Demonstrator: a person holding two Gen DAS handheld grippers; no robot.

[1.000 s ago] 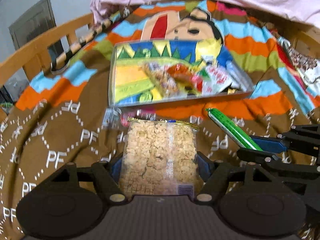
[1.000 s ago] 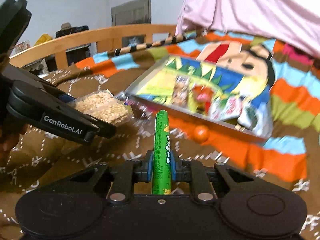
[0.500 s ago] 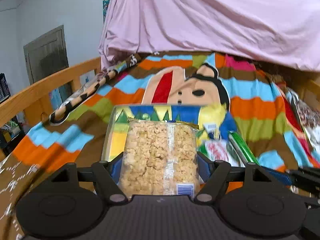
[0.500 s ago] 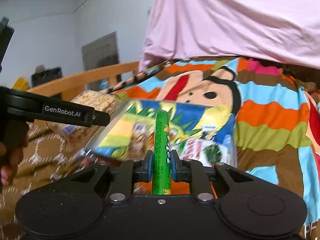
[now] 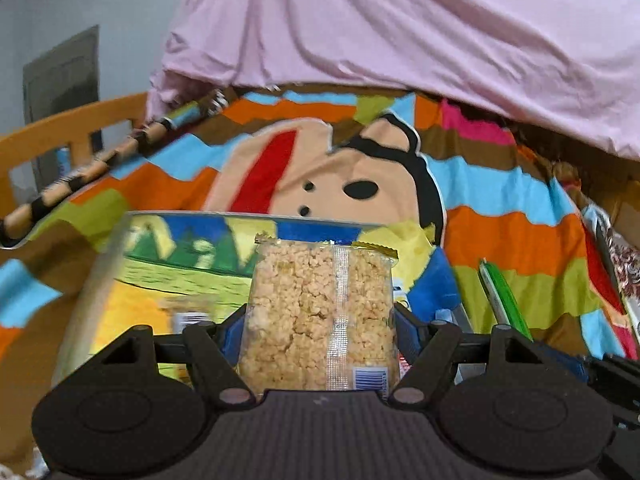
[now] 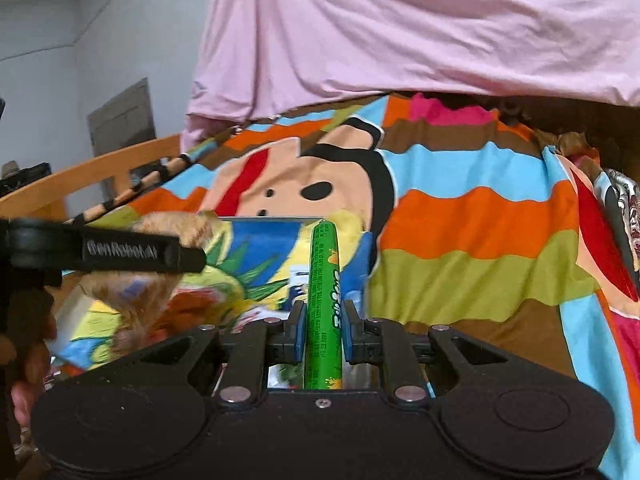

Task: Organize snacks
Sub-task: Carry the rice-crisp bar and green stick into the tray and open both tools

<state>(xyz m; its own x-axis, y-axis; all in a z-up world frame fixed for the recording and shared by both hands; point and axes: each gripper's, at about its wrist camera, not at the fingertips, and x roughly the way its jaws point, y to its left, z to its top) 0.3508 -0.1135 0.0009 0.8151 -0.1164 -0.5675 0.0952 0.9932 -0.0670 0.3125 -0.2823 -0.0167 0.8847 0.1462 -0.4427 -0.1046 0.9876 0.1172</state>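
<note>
A clear packet of puffed rice cake (image 5: 320, 312) stands upright in my left gripper (image 5: 322, 322), whose blue pads press on its two sides. My right gripper (image 6: 323, 332) is shut on a long green snack stick (image 6: 325, 280) that points away from me. Both grippers hover over the near part of a clear tray (image 5: 106, 268) with a colourful bottom. The left gripper (image 6: 120, 254) and its blurred packet (image 6: 172, 222) appear at the left of the right wrist view. The green stick (image 5: 506, 300) shows at the right of the left wrist view.
The tray lies on a bed covered by a striped cartoon blanket (image 6: 480, 216). Other snack packets (image 6: 192, 312) lie blurred inside the tray. A pink sheet (image 5: 400, 40) hangs behind. A wooden rail (image 5: 72, 120) runs along the left. A person's hand (image 6: 24, 360) holds the left gripper.
Both grippers have travelled forward from the brown part of the blanket to above the tray, each keeping its snack. The tray now sits close under the fingers.
</note>
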